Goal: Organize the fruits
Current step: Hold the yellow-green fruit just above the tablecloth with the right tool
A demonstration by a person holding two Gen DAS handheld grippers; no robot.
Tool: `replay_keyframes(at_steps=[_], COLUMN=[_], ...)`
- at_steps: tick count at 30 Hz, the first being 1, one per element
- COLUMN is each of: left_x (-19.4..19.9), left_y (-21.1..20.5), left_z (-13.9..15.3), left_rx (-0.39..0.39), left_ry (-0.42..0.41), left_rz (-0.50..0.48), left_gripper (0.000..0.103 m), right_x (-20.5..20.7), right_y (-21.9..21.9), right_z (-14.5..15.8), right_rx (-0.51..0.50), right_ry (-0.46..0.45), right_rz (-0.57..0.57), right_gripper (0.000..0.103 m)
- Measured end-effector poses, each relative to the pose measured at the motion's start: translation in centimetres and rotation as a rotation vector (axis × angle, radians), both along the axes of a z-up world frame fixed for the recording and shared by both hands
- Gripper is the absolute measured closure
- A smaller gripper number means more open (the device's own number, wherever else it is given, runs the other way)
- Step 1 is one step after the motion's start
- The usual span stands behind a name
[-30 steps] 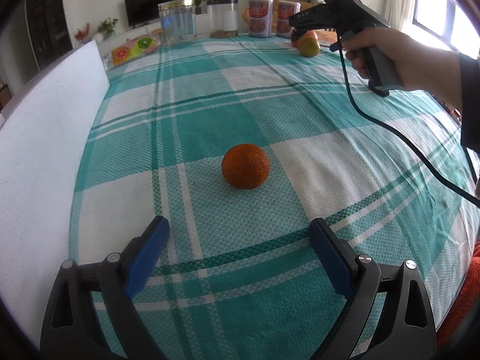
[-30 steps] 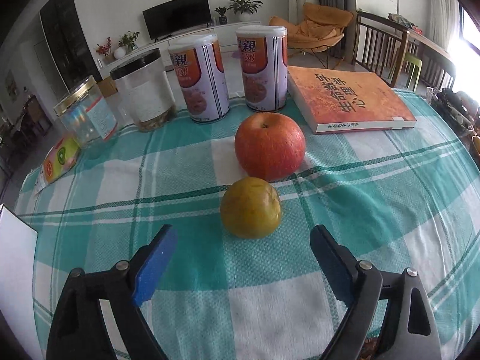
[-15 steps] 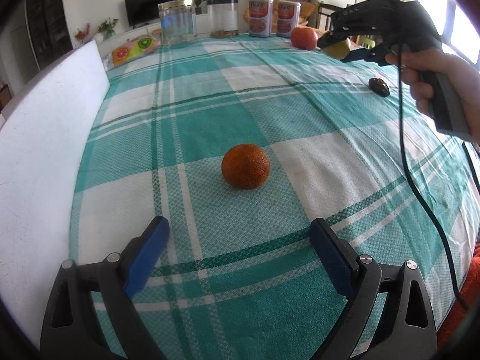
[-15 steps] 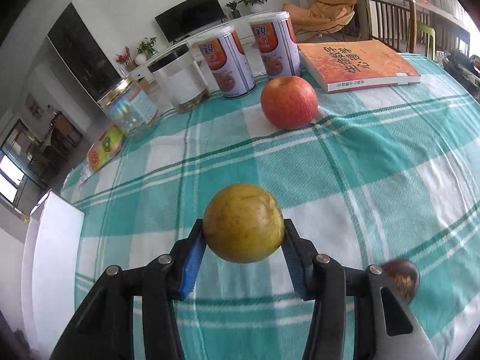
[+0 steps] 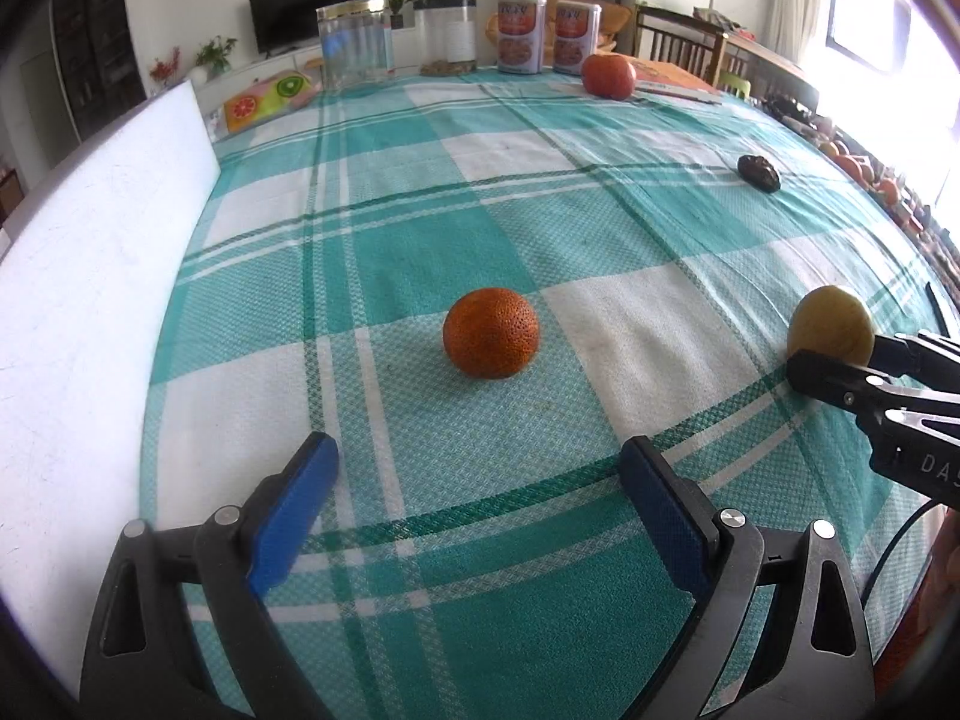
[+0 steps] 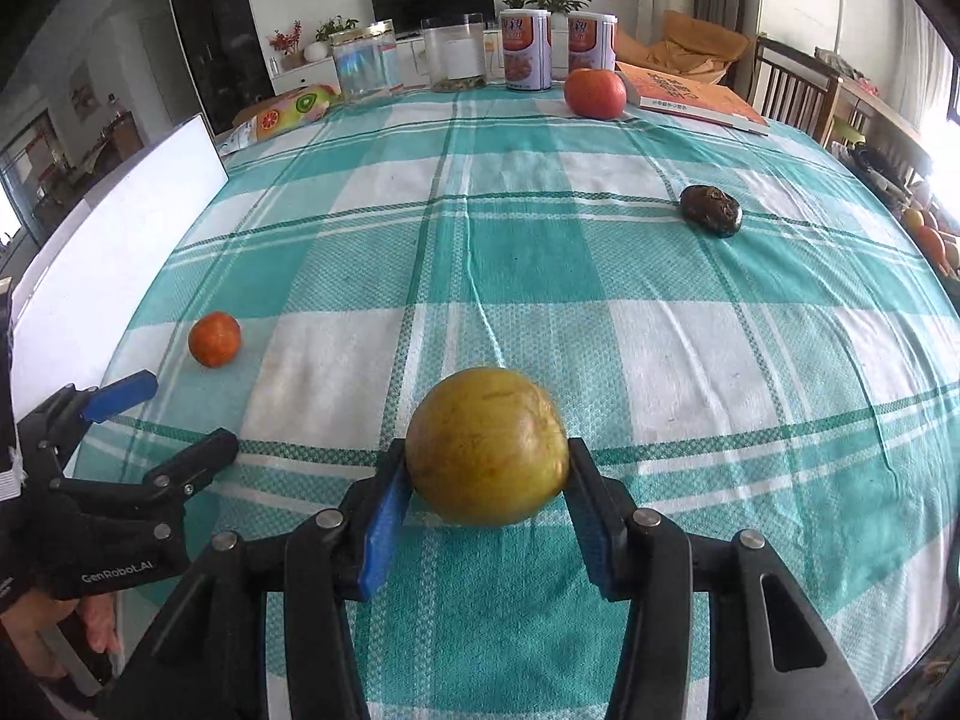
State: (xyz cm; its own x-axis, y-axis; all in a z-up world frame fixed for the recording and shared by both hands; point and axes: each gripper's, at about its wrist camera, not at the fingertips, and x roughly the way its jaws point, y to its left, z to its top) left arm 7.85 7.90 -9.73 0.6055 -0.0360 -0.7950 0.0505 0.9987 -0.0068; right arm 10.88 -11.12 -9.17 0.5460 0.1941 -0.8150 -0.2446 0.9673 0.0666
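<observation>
A checked tablecloth (image 6: 510,252) bears scattered fruit. The right gripper (image 6: 487,501), its jaws easing open, clamps a yellow fruit (image 6: 487,447), likely to group it with the orange (image 5: 491,333) at twelve o'clock of the left gripper's (image 5: 477,501) wide-apart, empty tongs.

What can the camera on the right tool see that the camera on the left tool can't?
Only the right view shows the whole yellow fruit between the right tool pads, which are opening, and a hand holding the left tool. Only the left view shows the left tool straight on, open and empty. Both show the small orange, the red apple, the dark fruit and the checked tablecloth.
</observation>
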Motion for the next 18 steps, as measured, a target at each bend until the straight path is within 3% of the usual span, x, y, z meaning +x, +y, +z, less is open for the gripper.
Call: replay_keyframes(at_steps=[3, 5, 9, 13, 18], left_x=[0.0, 0.0, 0.0, 0.1, 0.1], left_y=[0.0, 0.0, 0.0, 0.0, 0.0], left_z=[0.0, 0.0, 0.0, 0.0, 0.0], left_rx=[0.001, 0.001, 0.001, 0.001, 0.001], left_ry=[0.0, 0.0, 0.0, 0.0, 0.0], left_rz=[0.0, 0.0, 0.0, 0.0, 0.0], left_gripper=[0.007, 0.007, 0.006, 0.006, 0.006], right_x=[0.1, 0.1, 0.0, 0.0, 0.0], right_y=[-0.4, -0.5, -0.1, 1.2, 1.0], right_z=[-0.1, -0.6, -0.8, -1.2, -1.2], right_rx=[0.038, 0.035, 0.026, -0.058, -0.045], right_ry=[-0.013, -0.017, -0.034, -0.033, -0.026], right_rz=[-0.019, -0.034, -0.022, 0.003, -0.002], right_gripper=[0.026, 0.019, 0.011, 0.005, 0.002])
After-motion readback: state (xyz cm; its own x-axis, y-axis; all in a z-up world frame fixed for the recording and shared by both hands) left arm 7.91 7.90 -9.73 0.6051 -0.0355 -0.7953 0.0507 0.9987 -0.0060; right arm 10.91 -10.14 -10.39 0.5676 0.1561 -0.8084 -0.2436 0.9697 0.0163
